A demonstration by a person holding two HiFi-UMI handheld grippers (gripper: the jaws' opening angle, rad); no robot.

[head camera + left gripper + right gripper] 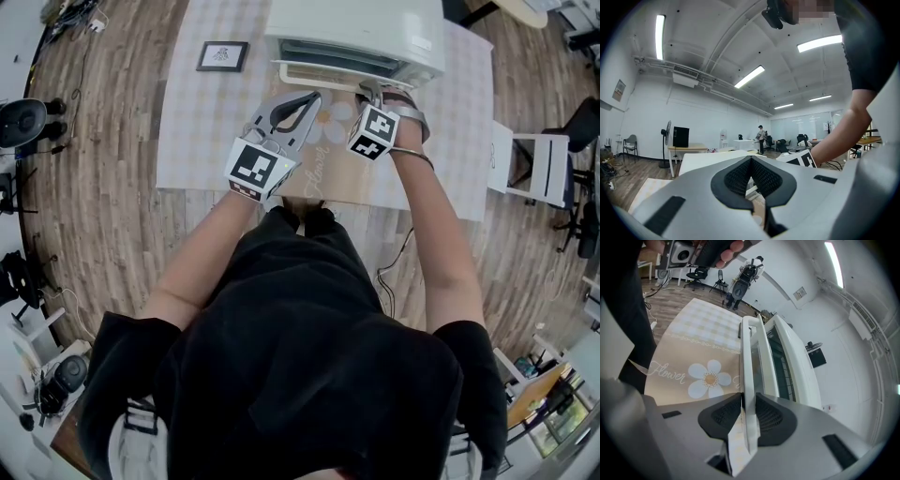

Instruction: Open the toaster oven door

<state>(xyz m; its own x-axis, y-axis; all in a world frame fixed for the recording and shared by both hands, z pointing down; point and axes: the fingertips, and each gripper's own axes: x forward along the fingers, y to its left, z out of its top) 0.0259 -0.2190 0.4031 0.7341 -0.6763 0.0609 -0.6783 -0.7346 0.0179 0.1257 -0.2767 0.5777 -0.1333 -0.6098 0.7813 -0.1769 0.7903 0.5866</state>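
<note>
— How does the left gripper (751, 158) stand?
— Jaws together, tips meeting, nothing caught between them. It points level across a big room.
— What lies past the tips?
— A white flat top (708, 159). Beyond it is a desk (686, 148) with a black box (680, 136) on it and a fan (668, 129) just beside. A chair (631, 142) stands at far left.
— Anyone about?
— A person (761, 137) stands far off among the tables. Nearer, at right, a bare arm (839, 136) comes down from a dark sleeve (862, 47), with a marker cube (804, 159) at its end.
— And overhead?
— Strip lights (749, 76) on a white ceiling
</note>
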